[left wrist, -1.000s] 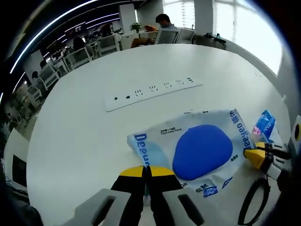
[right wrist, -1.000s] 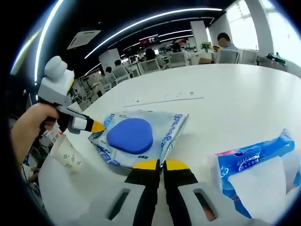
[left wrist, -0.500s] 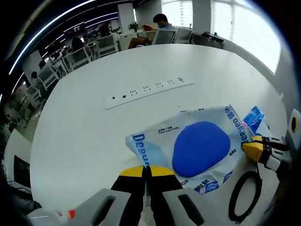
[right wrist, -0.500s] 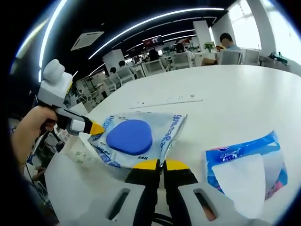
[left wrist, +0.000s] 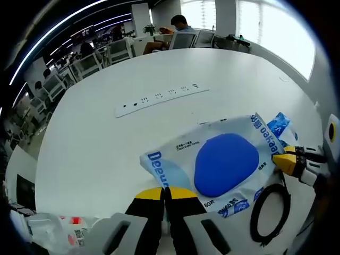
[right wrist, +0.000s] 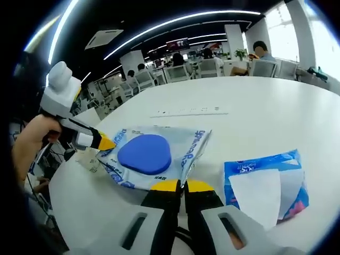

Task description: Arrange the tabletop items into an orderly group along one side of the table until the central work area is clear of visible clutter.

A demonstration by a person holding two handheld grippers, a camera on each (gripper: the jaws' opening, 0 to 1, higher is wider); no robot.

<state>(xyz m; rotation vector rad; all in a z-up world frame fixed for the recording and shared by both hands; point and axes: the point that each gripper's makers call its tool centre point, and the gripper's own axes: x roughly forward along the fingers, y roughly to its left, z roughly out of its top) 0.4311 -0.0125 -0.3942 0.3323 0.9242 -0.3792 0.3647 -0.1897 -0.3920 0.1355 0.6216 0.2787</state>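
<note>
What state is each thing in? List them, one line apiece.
Left gripper: shut on wipes pack edge.
Right gripper: shut on wipes pack edge.
Wipes pack: flat on table, blue lid closed.
Tissue pack: lying flat, apart from grippers.
Power strip: flat, nothing plugged in.
Black cable: looped.

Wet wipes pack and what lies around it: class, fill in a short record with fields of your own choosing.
held item: wet wipes pack, blue oval lid up
left gripper: jaws shut on the pack's edge
right gripper: jaws shut on the opposite edge
beside it: tissue packet, flat on the table
beyond it: white power strip
also near: black cable loop
</note>
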